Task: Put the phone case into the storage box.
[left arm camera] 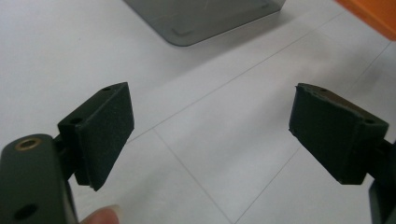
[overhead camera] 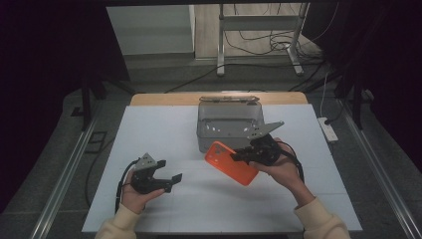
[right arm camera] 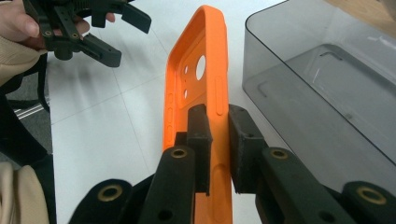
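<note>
Orange phone case (right arm camera: 196, 79): one item, pinched at its side wall by my right tool (right arm camera: 218, 140), held tilted above the white surface (overhead camera: 164, 129), just in front of the grey clear box (overhead camera: 229, 127). My left tool (left arm camera: 210, 126): spread wide, nothing between the pads, well apart from the case.

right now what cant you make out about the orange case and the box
- Orange phone case: in the right gripper view its near end is hidden behind the right gripper.
- Orange phone case, left gripper view: cut off by the top right corner.
- Clear grey box: in the high view the right gripper hides its near right corner.
- Clear grey box, left gripper view: the top edge cuts it off.
</note>
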Demonstrator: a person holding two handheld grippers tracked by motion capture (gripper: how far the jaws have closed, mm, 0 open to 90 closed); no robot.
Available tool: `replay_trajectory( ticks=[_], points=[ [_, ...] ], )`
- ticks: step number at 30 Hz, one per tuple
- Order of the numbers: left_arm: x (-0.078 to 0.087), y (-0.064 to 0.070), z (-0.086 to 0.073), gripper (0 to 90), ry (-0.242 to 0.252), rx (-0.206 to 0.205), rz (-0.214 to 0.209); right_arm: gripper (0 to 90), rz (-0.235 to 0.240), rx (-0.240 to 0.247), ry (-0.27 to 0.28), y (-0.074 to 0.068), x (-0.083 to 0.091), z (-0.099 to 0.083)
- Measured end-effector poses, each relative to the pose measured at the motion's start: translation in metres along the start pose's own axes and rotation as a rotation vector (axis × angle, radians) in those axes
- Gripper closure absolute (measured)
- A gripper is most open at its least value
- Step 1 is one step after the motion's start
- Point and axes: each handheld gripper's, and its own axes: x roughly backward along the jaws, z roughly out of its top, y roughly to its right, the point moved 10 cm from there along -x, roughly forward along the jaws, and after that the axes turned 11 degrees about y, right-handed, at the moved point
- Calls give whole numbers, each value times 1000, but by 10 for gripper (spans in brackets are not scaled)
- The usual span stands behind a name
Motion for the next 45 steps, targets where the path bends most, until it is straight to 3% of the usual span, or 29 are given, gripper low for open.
replay_trajectory(
  ticks=[14, 21, 34, 45],
  points=[
    [4, -4, -8, 135, -8, 10, 14, 803, -47, 10, 32, 5, 9, 13],
    [2, -3, -10, 132, -22, -8, 10, 803, -61, 12, 41, 5, 14, 20],
    [3, -2, -8, 126, -22, -10, 8, 803, -88, 15, 43, 8, 15, 28],
    [3, -1, -7, 125, -17, -8, 8, 803, -111, 18, 78, 11, 22, 40]
  ],
)
